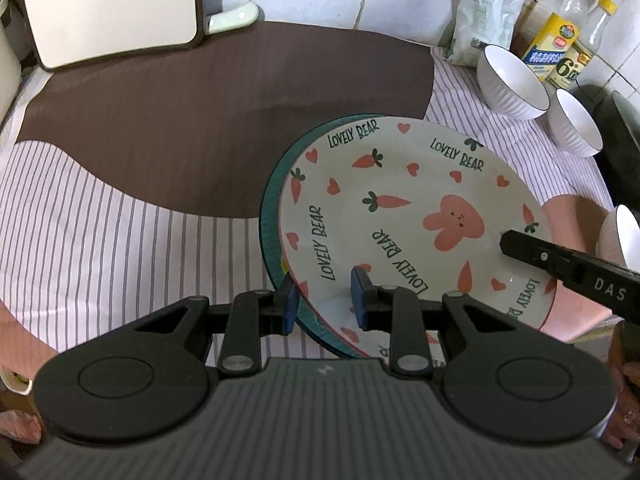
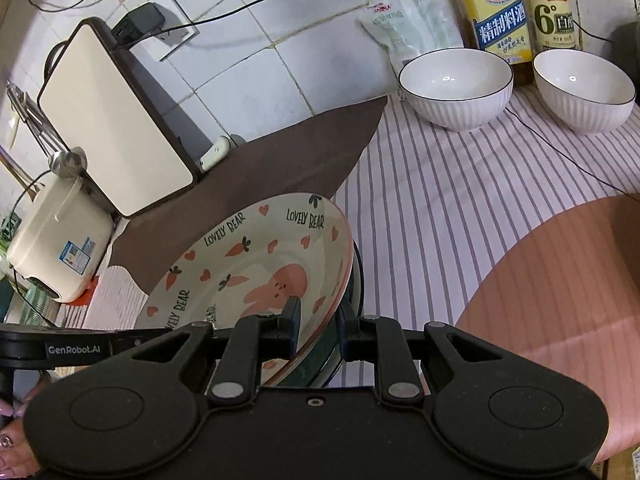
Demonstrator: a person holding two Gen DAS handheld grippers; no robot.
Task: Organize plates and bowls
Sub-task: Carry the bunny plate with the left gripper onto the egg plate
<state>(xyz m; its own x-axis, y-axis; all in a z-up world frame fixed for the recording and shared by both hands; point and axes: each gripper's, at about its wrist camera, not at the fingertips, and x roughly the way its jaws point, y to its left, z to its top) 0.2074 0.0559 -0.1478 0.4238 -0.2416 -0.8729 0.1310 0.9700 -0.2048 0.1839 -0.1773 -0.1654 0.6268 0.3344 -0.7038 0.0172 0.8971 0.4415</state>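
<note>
A white "Lovely Bear" plate [image 1: 400,216] with carrots and a pink rabbit lies on a teal plate [image 1: 272,208]. My left gripper [image 1: 324,300] is shut on the near rim of both plates. My right gripper [image 2: 318,324] is shut on the opposite rim of the same stack [image 2: 248,264]; its finger [image 1: 560,264] shows in the left wrist view. The stack looks held tilted above the cloth. Two white ribbed bowls [image 2: 456,88] [image 2: 584,88] stand at the back right. A third bowl [image 1: 620,240] shows at the right edge.
A striped cloth [image 2: 440,208] with brown [image 1: 200,120] and pink [image 2: 560,280] patches covers the counter. A cream cutting board [image 2: 116,120] leans on the tiled wall. Bottles [image 2: 500,8] and a bag [image 2: 416,16] stand behind the bowls. A cream rice cooker [image 2: 56,240] sits at left.
</note>
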